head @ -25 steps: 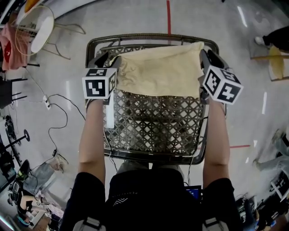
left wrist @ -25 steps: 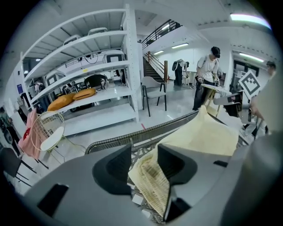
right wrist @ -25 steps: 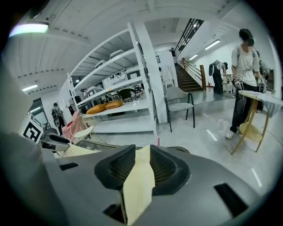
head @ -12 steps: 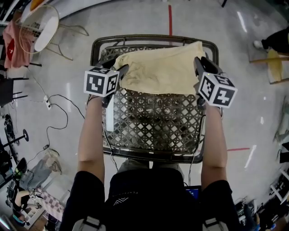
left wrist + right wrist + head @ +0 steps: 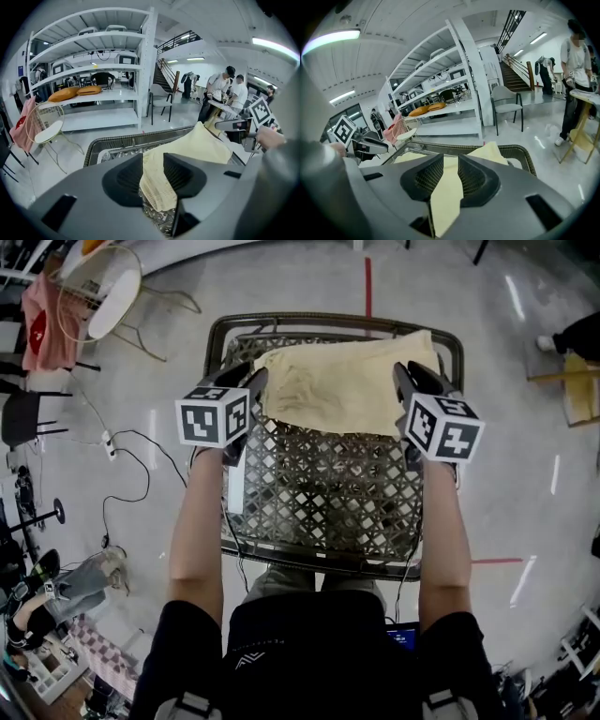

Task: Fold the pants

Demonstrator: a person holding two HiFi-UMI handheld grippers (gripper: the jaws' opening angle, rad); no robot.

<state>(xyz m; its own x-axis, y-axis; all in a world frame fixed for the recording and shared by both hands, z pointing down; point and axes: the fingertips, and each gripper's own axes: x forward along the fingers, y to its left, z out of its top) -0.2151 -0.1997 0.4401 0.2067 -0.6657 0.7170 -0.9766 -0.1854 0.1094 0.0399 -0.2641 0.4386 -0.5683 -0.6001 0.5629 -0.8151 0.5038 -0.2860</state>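
Pants [image 5: 342, 381]: laid over the far end of the table [image 5: 328, 498].
Left gripper [image 5: 251, 382]: tilted down; fingers just closed onto the pants' left edge.
Right gripper [image 5: 405, 381]: tilted down; right edge pinched between fingers.
Forearms [image 5: 197, 521]: stretched forward, parallel.

Left gripper [image 5: 251, 382], jaws just closing on pants [image 5: 342, 381]; right gripper [image 5: 405, 381] clamped likewise.

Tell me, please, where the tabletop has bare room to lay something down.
The near half of the tabletop is bare, bordered by the pants ahead and the near rim. The far half is crowded: the pants cover it, the right tool grips one edge, and the left tool, its jaws just closing, pinches the other.
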